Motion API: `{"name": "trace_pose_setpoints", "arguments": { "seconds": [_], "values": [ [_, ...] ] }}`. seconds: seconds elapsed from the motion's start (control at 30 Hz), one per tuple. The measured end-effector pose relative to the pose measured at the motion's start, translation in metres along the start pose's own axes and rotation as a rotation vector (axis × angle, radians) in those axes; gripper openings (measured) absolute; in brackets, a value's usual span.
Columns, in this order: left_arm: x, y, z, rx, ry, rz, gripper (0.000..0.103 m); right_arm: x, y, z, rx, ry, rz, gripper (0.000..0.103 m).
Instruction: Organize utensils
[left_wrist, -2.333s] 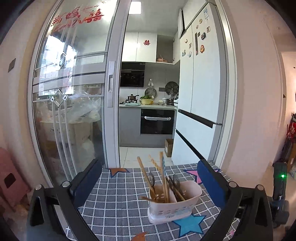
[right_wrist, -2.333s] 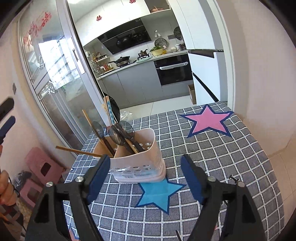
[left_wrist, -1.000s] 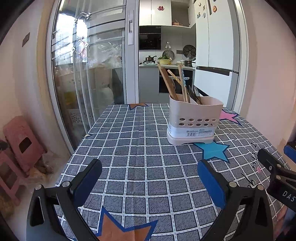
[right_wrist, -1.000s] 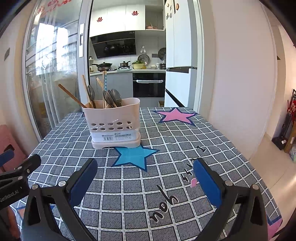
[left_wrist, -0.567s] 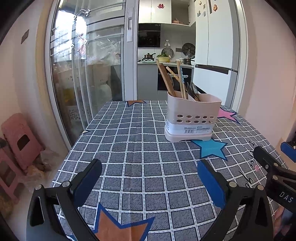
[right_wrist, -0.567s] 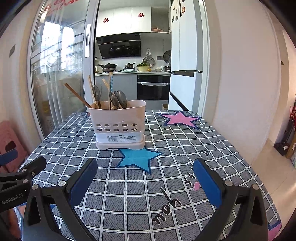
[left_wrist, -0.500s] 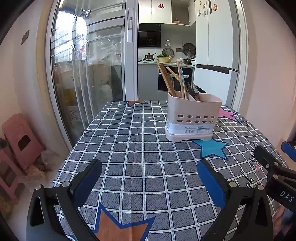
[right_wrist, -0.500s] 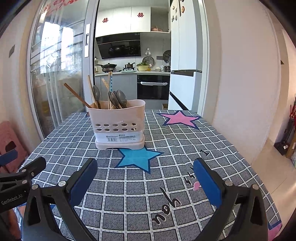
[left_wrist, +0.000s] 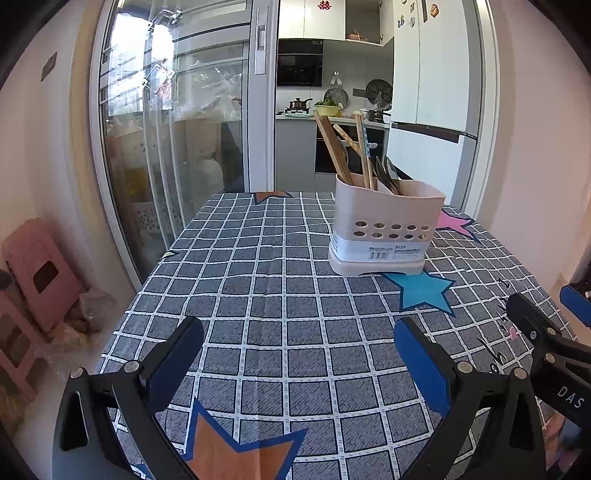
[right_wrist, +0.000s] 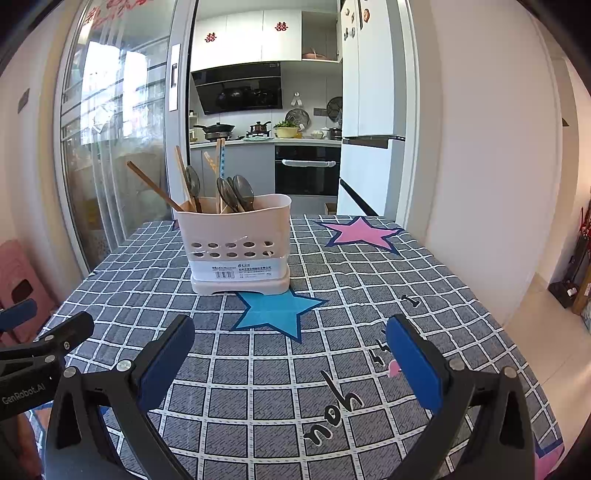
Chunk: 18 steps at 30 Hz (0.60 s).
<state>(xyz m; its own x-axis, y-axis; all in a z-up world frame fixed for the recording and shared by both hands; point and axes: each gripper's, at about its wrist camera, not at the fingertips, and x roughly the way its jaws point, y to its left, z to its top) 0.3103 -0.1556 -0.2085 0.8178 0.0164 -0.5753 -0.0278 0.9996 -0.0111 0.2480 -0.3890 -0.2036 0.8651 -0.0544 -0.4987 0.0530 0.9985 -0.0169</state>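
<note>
Your surface (right_wrist: 369, 295), under a grey checked cloth with coloured stars, fills the lower half of both views. The pale utensil holder (right_wrist: 238, 247) stands upright on it towards the far side, its base touching the tip of the blue star (right_wrist: 275, 310). Your left gripper (left_wrist: 295, 354) and right gripper (right_wrist: 288, 350) both hover near the close edge, jaws spread wide and holding nothing, well apart from the holder. Inside the holder, wooden chopsticks (right_wrist: 151, 186) lean leftward beside dark spoons (right_wrist: 234, 192).
</note>
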Motion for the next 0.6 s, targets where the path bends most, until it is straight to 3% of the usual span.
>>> {"name": "trace_pose_setpoints", "arguments": {
  "seconds": [0.6],
  "values": [
    [0.0013,0.0014,0.0015,0.002,0.001,-0.002,0.103,0.003,0.0028,0.0,-0.003,0.016,0.003,0.103]
  ]
}}
